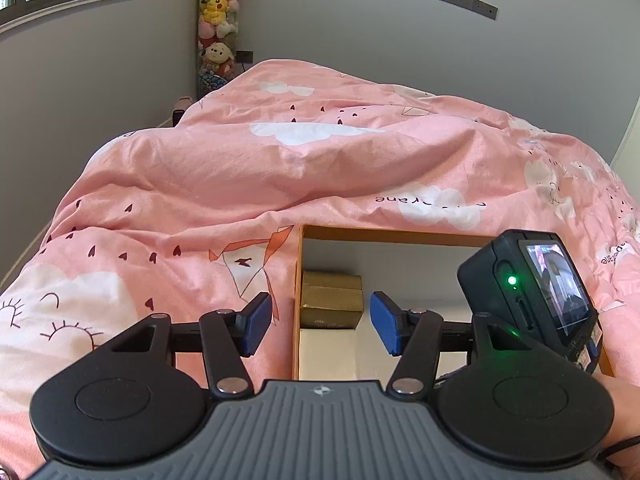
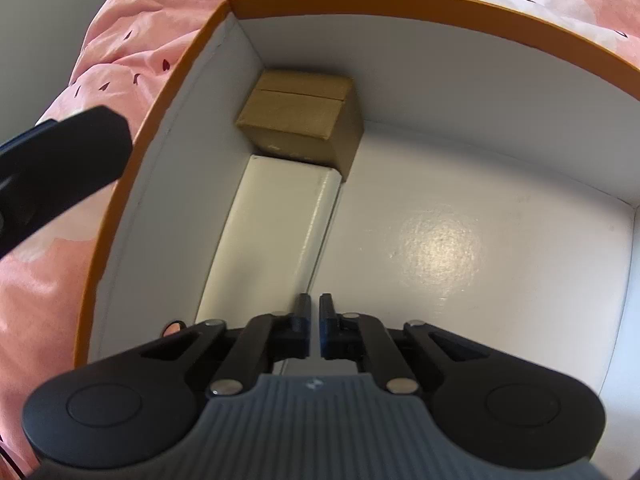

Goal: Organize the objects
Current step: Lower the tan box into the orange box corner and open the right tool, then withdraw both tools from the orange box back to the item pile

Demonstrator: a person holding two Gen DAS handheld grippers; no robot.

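Two small boxes, brown (image 2: 298,120) and white (image 2: 272,236), sit packed along the left wall of the orange box (image 2: 132,168) on the bed (image 1: 280,160), saving space. Right gripper (image 2: 315,316) fingers are closed, empty; left gripper (image 1: 320,326) fingers are spread, empty.

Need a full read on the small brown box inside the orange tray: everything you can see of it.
The small brown box looks like plain tan cardboard with a faintly golden sheen, squat and rectangular. A straight seam crosses its top, like a lid or flap line, and it appears closed. It sits flat in the far left corner of the orange-rimmed tray, against the white inner walls. Its near side butts the end of a long white box lying along the left wall. Neither gripper touches it. There are small pale marks low on its front, unreadable.
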